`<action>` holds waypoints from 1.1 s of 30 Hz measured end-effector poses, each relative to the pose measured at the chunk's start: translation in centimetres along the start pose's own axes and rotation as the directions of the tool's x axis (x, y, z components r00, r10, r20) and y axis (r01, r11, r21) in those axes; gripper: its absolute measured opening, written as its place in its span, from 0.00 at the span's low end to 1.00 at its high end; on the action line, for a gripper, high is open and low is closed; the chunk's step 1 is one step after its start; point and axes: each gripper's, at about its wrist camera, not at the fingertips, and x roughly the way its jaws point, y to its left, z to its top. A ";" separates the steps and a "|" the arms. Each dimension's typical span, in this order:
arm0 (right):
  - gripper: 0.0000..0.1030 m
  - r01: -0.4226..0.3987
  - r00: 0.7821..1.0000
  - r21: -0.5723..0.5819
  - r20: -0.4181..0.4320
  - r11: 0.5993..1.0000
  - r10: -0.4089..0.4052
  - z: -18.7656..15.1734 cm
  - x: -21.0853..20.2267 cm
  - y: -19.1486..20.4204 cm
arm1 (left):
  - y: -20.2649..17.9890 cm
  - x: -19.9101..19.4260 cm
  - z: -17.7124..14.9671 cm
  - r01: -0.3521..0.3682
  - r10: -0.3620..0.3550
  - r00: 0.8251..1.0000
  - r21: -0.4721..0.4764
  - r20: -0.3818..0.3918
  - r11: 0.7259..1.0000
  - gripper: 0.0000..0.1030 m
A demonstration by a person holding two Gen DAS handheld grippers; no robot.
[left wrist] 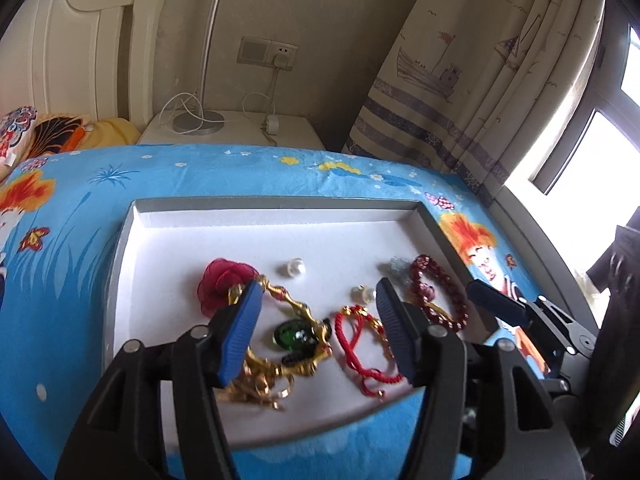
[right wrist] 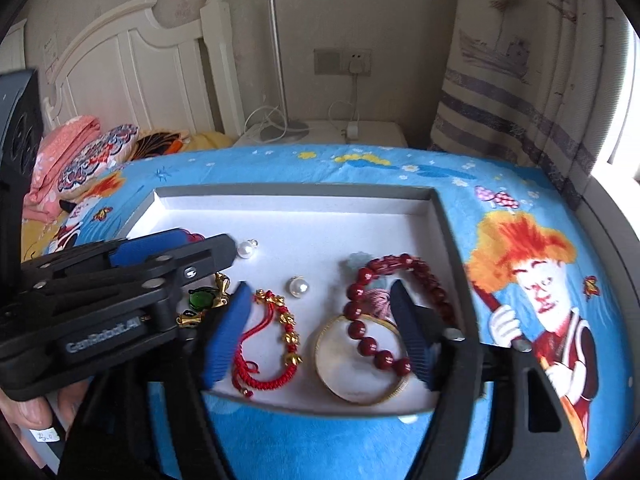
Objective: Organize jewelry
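Left wrist view: left gripper (left wrist: 316, 320) jaws wide, nothing clamped, above white tray (left wrist: 280, 216) on the bed. In tray: gold necklace with green stone (left wrist: 294, 334), red cord bracelet (left wrist: 360, 344), red fabric rose (left wrist: 222, 282).

Right wrist view: right gripper (right wrist: 320, 332) wide, empty, over dark red bead bracelet (right wrist: 368, 320) overlapping gold bangle (right wrist: 360, 364); pearl (right wrist: 298, 287) nearby.

In the right wrist view, raised lettering reading "GenRobot.AI" stands on the black body of the left gripper (right wrist: 168, 258); a small white tag at the lower left edge bears handwriting too blurred to read
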 end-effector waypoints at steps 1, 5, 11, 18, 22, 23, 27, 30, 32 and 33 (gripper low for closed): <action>0.70 -0.001 1.000 0.003 0.001 1.000 0.001 -0.1 -0.3 -0.1 | -0.1 -0.7 -0.4 -0.009 0.009 1.000 -0.009 0.009 1.000 0.65; 0.75 0.013 1.000 0.013 0.006 1.000 -0.013 -1.2 -2.0 -1.0 | -0.2 -3.3 -2.0 -0.076 0.078 0.996 -0.044 0.035 0.996 0.81; 0.81 0.036 0.999 0.046 -0.008 0.998 -0.036 -2.2 -2.8 -2.3 | -1.1 -5.2 -4.2 -0.203 0.204 0.978 -0.030 0.036 0.979 0.95; 0.82 0.048 0.999 0.063 -0.015 0.997 -0.047 -2.7 -3.2 -3.0 | -0.4 -5.8 -5.1 -0.256 0.258 0.965 -0.045 0.044 0.966 0.95; 0.82 0.052 0.999 0.067 -0.015 0.996 -0.051 -2.6 -3.2 -3.3 | -0.5 -5.4 -4.9 -0.259 0.260 0.965 -0.033 0.042 0.965 0.95; 0.82 0.051 0.999 0.064 -0.016 0.997 -0.050 -2.6 -3.2 -3.3 | -0.7 -5.2 -4.9 -0.271 0.272 0.962 -0.028 0.038 0.962 0.95; 0.82 0.049 0.999 0.059 -0.018 0.997 -0.048 -2.6 -3.2 -3.3 | -0.9 -4.8 -5.0 -0.322 0.322 0.946 -0.001 0.035 0.947 0.95; 0.82 0.050 0.999 0.056 -0.021 0.997 -0.049 -2.8 -3.4 -3.4 | -0.5 -4.8 -5.0 -0.308 0.308 0.951 -0.013 0.029 0.951 0.95; 0.82 0.049 0.999 0.058 -0.021 0.997 -0.048 -2.9 -3.5 -3.5 | -0.6 -4.8 -5.0 -0.313 0.313 0.949 -0.011 0.028 0.950 0.95; 0.82 0.048 0.999 0.061 -0.021 0.997 -0.047 -2.9 -3.6 -3.5 | -0.6 -4.8 -5.0 -0.310 0.310 0.950 -0.014 0.027 0.951 0.95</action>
